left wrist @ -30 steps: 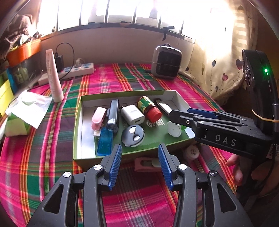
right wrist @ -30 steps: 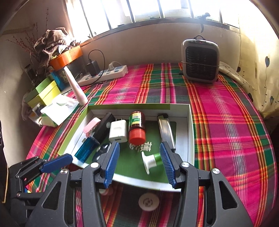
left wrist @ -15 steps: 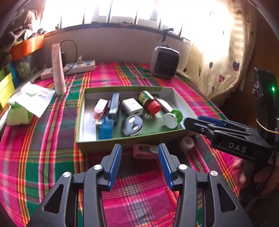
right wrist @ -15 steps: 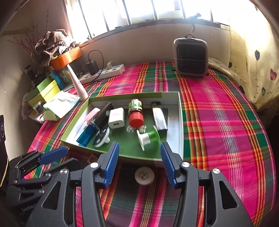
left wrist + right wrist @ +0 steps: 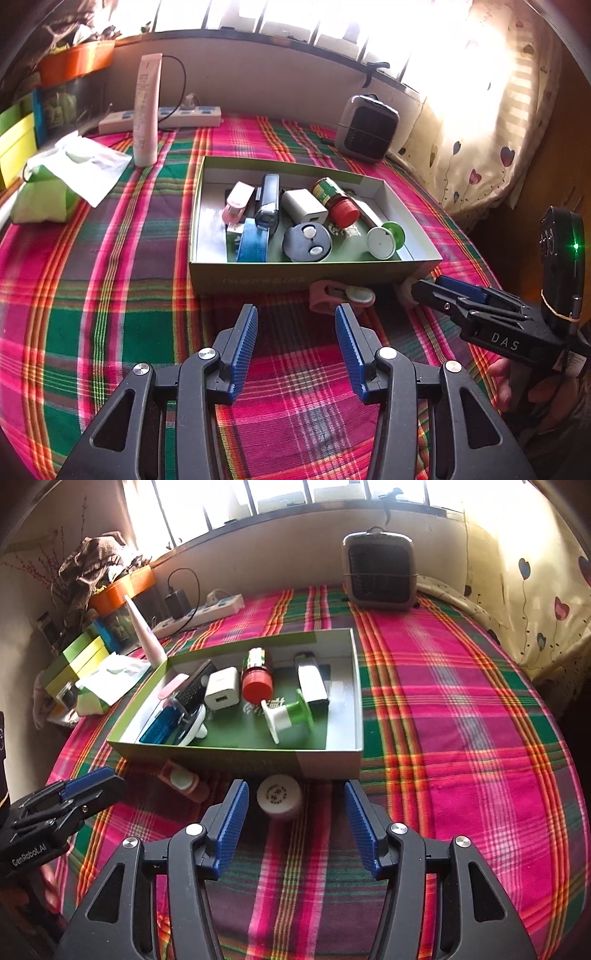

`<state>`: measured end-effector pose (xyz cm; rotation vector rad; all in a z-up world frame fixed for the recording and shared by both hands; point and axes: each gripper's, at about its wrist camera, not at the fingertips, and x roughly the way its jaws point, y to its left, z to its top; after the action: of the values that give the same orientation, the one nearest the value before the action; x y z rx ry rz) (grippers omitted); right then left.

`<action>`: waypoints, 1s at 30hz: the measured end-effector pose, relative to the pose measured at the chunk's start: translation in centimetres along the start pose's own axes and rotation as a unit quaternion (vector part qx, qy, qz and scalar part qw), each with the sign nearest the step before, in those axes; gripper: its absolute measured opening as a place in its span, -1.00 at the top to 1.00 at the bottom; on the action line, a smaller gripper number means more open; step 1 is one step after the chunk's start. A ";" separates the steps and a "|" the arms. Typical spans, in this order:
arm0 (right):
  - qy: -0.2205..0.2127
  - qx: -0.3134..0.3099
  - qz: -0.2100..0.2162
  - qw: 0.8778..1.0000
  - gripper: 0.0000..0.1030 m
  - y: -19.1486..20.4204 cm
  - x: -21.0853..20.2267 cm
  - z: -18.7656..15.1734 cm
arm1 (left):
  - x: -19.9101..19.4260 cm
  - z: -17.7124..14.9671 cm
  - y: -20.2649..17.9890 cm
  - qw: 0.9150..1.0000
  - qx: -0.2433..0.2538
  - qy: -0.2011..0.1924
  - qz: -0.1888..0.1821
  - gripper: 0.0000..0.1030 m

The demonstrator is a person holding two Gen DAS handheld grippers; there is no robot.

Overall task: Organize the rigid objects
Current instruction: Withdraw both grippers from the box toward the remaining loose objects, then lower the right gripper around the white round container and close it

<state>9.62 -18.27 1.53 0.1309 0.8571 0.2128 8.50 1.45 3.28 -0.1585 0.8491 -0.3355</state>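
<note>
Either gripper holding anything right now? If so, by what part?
Nothing held. The left gripper is open and empty, short of the pink clip. The right gripper has its jaws opening around the white cap, pads not touching it.

A woven plaid cloth [image 5: 461,709] with a matt, slightly ribbed weave fills most of both views. At centre, the cardboard box [image 5: 295,275] is matt green outside, white inside. In it lie a glossy white plastic charger [image 5: 303,206], a ridged red plastic bottle cap [image 5: 344,213] and a translucent blue plastic case [image 5: 252,240]. The gripper pads [image 5: 231,823] at lower centre are ribbed blue, on matt black plastic arms with shiny metal screws.
</note>
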 end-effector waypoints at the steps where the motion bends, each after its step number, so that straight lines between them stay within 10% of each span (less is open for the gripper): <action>1: 0.001 -0.001 0.000 1.000 -0.14 0.0 0.1 0.0 | 0.1 0.0 0.1 1.000 -0.002 0.001 -0.002 0.16; 22: 0.020 -0.024 -0.061 0.998 -0.20 1.2 1.8 -0.1 | 1.3 0.0 0.4 0.999 -0.007 0.021 -0.024 0.16; 30: 0.014 -0.028 -0.062 0.998 0.38 0.9 1.7 -0.1 | 1.9 0.2 -0.3 0.999 -0.001 0.031 -0.026 0.16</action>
<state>10.50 -16.96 0.45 0.0225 0.8833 0.1228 9.76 0.50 2.13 -0.1732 0.9085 -0.3889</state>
